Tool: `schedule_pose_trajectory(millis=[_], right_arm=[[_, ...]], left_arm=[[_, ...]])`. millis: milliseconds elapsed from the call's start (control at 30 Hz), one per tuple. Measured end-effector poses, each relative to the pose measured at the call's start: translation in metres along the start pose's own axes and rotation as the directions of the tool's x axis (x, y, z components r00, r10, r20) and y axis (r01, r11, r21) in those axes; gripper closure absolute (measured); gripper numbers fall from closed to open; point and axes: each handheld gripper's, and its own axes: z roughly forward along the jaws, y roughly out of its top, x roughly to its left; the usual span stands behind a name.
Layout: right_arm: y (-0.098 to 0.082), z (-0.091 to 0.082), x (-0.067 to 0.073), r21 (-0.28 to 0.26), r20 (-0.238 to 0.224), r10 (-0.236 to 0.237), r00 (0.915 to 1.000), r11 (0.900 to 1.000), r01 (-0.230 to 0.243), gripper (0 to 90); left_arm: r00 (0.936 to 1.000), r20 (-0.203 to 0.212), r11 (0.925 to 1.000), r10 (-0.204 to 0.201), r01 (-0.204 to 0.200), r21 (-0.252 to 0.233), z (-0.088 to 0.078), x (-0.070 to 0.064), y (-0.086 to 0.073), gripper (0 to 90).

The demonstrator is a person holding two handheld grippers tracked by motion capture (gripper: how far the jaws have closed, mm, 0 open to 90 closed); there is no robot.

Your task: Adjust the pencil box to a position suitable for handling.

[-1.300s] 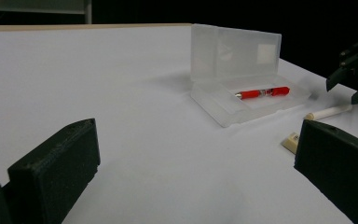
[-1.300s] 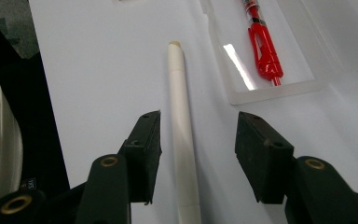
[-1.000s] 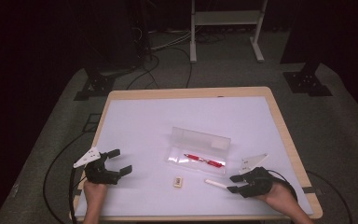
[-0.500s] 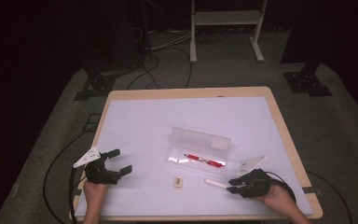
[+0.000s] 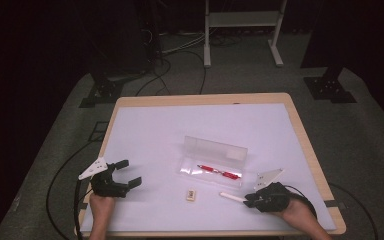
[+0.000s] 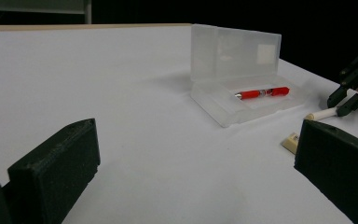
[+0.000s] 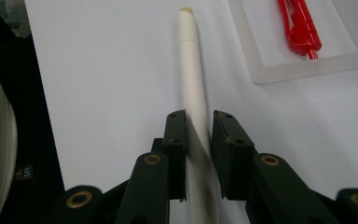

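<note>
On the white counter (image 5: 150, 135), the right tool (image 7: 199, 122) is clenching round the white pen (image 7: 192, 79), jaws just closing; the left tool (image 5: 122, 175) is gaping empty.

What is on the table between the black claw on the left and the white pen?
A small eraser lies between the left gripper and the white pen, with bare table on both sides. The high view shows it.
</note>
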Motion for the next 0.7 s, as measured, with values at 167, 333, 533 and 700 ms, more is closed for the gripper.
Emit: schedule_pose_trajectory(millis=[167, 333, 533, 700], right_arm=[[-0.0012, 0.0001, 0.0006, -0.009, 0.009, -0.004, 1.0, 1.0, 0.004, 76.5], [-0.0018, 0.0001, 0.0009, -0.013, 0.013, -0.003, 0.9999, 1.0, 0.003, 77.5], [-0.0012, -0.0001, 0.0022, -0.008, 0.02, -0.012, 0.9997, 1.0, 0.012, 78.0], [0.0005, -0.0021, 0.0026, -0.007, 0.016, -0.016, 0.9997, 1.0, 0.016, 78.0]], left_arm=[[1.0, 0.0, 1.0, 0.0, 0.0, 0.0, 0.0, 0.0, 0.0, 0.0], [1.0, 0.001, 1.0, 0.001, -0.001, 0.0, -0.0001, 0.0001, 0.0, 0.0], [1.0, 0.001, 1.0, 0.0, 0.0, 0.0, 0.0, -0.0001, 0.0, 0.0], [1.0, 0.0, 1.0, 0.0, 0.0, 0.0, -0.0001, 0.0, 0.0, 0.0]])
